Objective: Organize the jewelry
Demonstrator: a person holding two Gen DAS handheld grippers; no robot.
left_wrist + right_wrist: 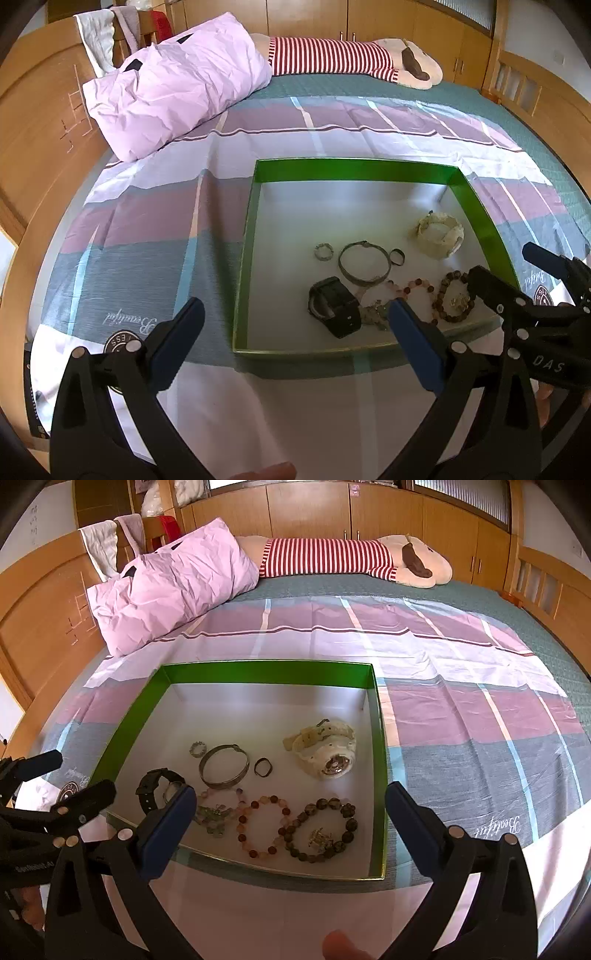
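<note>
Right tool (290,812) wide and empty, hovering over near edge of green tray (380,760) on bed, beaded bracelets (295,827) directly ahead between its fingers; left tool (295,321) also wide, farther left.

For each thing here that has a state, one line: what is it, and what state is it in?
Box: open, no lid, on the bed.
White watch: in the box, strap closed in a loop, lying on its side.
Black watch: in the box, strap looped.
Bangle: lying flat in the box.
Left tongs: open, holding nothing.
Right tongs: open, holding nothing.
</note>
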